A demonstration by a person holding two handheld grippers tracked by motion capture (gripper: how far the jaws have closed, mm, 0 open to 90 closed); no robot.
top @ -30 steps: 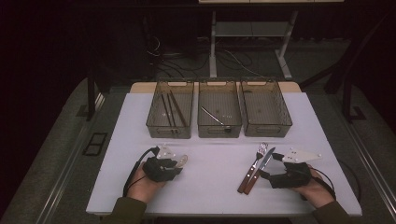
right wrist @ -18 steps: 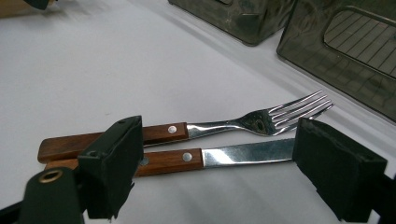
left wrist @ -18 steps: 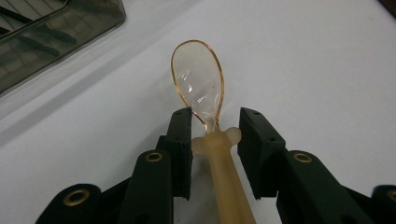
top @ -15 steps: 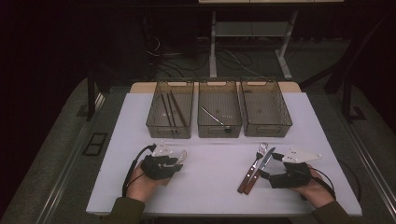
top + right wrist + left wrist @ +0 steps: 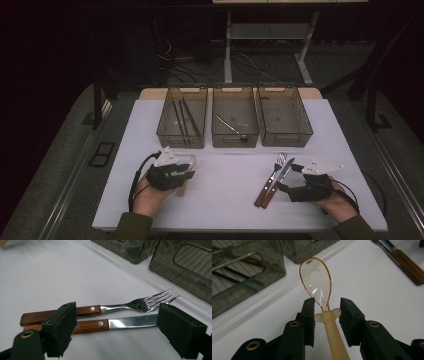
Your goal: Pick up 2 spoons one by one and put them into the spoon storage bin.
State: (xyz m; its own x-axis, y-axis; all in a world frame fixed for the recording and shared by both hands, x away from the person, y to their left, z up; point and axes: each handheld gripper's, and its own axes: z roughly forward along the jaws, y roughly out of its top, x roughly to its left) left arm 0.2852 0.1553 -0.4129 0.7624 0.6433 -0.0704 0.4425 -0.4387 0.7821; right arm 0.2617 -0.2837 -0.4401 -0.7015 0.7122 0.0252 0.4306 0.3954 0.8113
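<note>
A spoon (image 5: 316,281) with a clear amber-rimmed bowl and a cream handle sits in my left gripper (image 5: 327,312). The jaws are shut on its neck and the bowl points toward the bins. In the high view that gripper (image 5: 191,167) is at the table's front left, with the spoon (image 5: 188,161) sticking out ahead. A fork (image 5: 140,305) and a knife (image 5: 130,322), both wood-handled, lie side by side on the white table. My right gripper (image 5: 120,323) stands open, one jaw on each side of them. The high view has the fork (image 5: 275,175) and the knife (image 5: 281,176) just left of the right gripper (image 5: 290,177).
Three smoky transparent bins stand in a row at the back of the table. The left bin (image 5: 180,141) holds dark sticks, the middle bin (image 5: 235,142) a thin metal utensil, and the right bin (image 5: 285,142) looks bare. Bare white table (image 5: 225,190) lies between my hands.
The left hand and its spoon have shifted only slightly. The right gripper stays beside the fork and knife.
</note>
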